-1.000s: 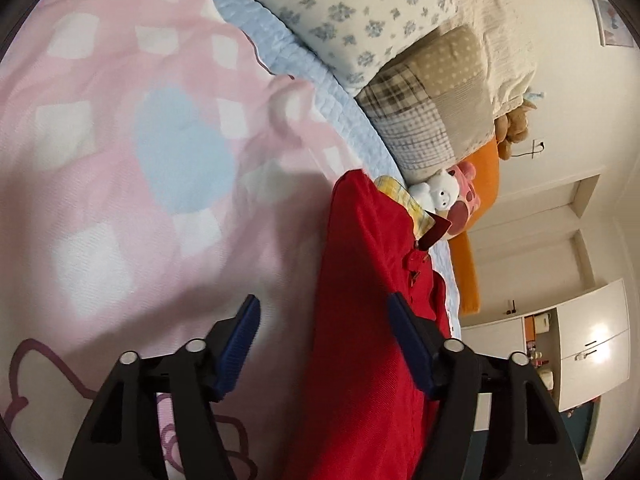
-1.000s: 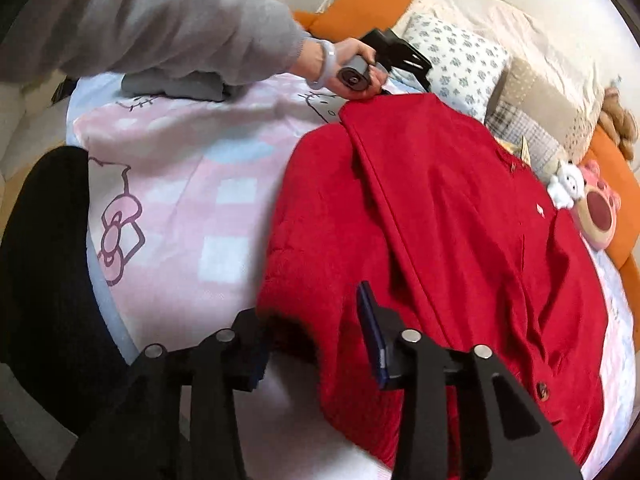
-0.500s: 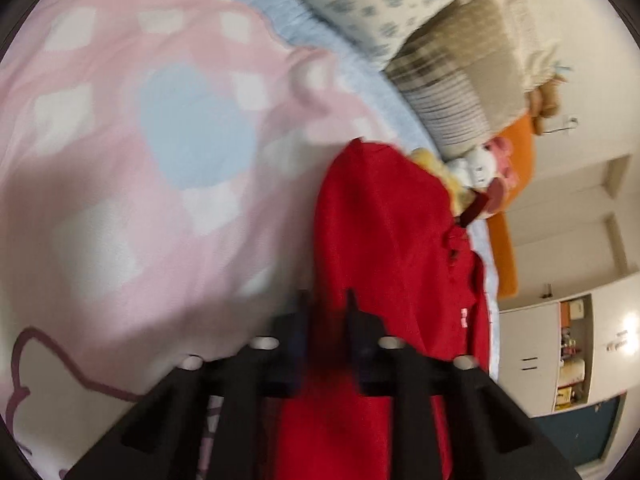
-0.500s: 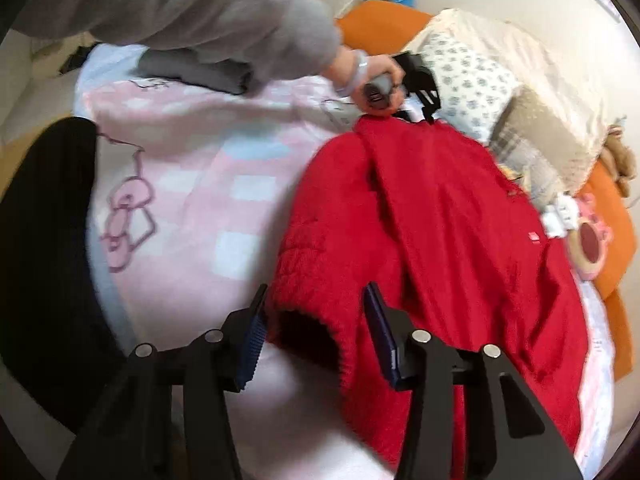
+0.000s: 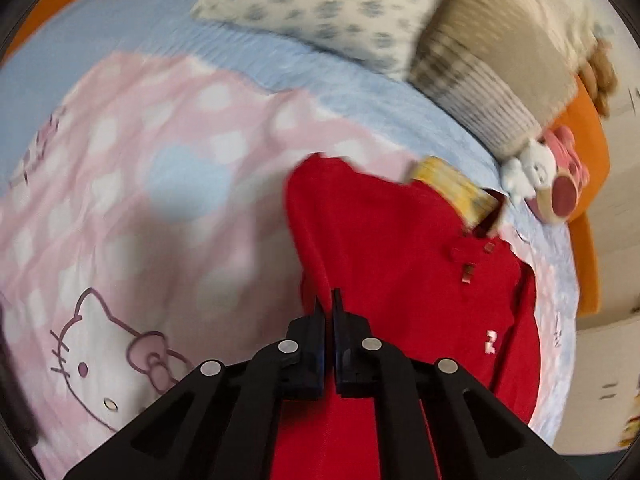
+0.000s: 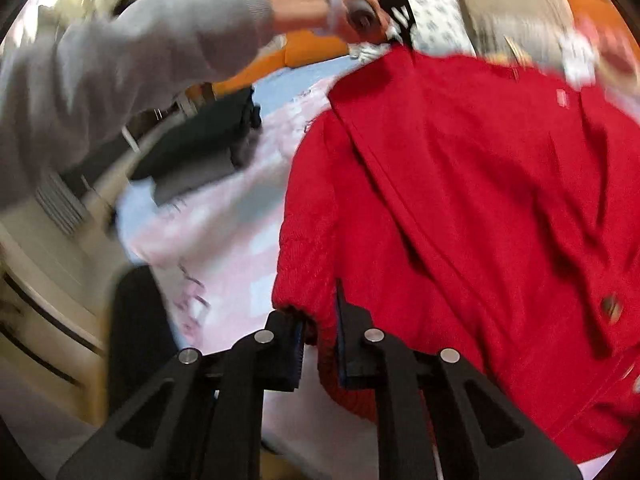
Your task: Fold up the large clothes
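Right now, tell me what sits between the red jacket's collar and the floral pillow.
In the left wrist view, only bedding: pink checked blanket, then blue sheet, between the red jacket and floral pillow.

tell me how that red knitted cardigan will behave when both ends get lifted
The red knitted cardigan is probably floppy: it creases and drapes between the left gripper and right gripper. The thick ribbed knit looks fairly heavy, so its middle will likely sag.

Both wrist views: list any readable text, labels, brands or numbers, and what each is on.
No text can be read in either view.
Small white mark on the red jacket: too blurred to read.
Small tag near the jacket's chest: too blurred to read.
Pink blanket: only a cartoon cat print, no lettering legible.
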Demonstrator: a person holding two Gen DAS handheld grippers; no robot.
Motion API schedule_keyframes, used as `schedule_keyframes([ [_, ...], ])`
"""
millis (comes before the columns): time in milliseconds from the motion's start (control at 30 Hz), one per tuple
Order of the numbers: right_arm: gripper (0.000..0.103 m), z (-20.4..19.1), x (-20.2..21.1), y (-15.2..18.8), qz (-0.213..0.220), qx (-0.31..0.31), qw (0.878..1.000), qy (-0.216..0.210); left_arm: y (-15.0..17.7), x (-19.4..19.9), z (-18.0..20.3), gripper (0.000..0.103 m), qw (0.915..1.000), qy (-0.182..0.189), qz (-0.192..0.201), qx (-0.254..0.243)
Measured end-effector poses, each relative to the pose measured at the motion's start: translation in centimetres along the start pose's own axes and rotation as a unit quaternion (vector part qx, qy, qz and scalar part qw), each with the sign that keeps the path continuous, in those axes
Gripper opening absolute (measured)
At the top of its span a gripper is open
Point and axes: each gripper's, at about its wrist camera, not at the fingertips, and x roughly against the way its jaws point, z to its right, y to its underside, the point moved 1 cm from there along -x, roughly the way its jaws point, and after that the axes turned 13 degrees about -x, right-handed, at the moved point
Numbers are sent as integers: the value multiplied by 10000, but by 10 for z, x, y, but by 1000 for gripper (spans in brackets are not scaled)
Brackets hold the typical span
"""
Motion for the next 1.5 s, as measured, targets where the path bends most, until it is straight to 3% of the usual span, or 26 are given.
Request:
schedule_keyframes([
  [100, 12, 31, 20, -5, 102, -856, 9940, -674, -8, 10, 46, 8, 9997, -63, 95, -237],
  [233, 12, 79, 45, 0, 221, -1913, 9729, -1283, -15, -10, 106, 8, 9990, -23, 39, -442],
  [333, 12, 106, 53, 11, 267, -2422, 9599, -1387, -14, -40, 136, 8, 9987, -5, -96, -495],
  [433, 12, 134, 46, 28, 150, -3091, 9371, -1616, -7, -77, 152, 8, 9985, 34, -323, -436],
  [533, 12, 140, 39, 34, 112, -3253, 9302, -1697, 3, -114, 159, 9, 9978, -122, -489, -434],
  [633, 13, 133, 39, 32, 90, -3063, 9385, -1589, 12, -127, 157, 15, 9982, -24, -424, -420],
  [700, 18, 130, 41, 30, 71, -2909, 9445, -1528, 9, -121, 158, 34, 9971, 284, -449, -542],
  [867, 42, 110, 55, 13, -265, -2048, 9732, -1014, 3, -68, 160, 61, 9914, 686, -378, -1048],
  [967, 53, 100, 83, 3, -180, -1493, 9870, -559, 6, -26, 159, 67, 9860, 629, -171, -1534],
  [1067, 53, 98, 101, -14, -85, -1318, 9905, -396, 18, -1, 154, 67, 9783, 745, -204, -1923],
  [1133, 52, 95, 112, -33, 138, -1121, 9923, -504, 29, 2, 154, 67, 9712, 826, -268, -2217],
  [1200, 49, 96, 115, -48, 338, -944, 9935, -544, 42, -3, 154, 67, 9641, 673, -398, -2537],
  [1367, 46, 86, 75, -113, 615, -312, 9976, 17, 70, -39, 145, 66, 9512, 128, -795, -2980],
  [1500, 37, 97, 18, -148, 292, -419, 9984, 230, 88, -71, 120, 67, 9477, -211, -904, -3054],
])
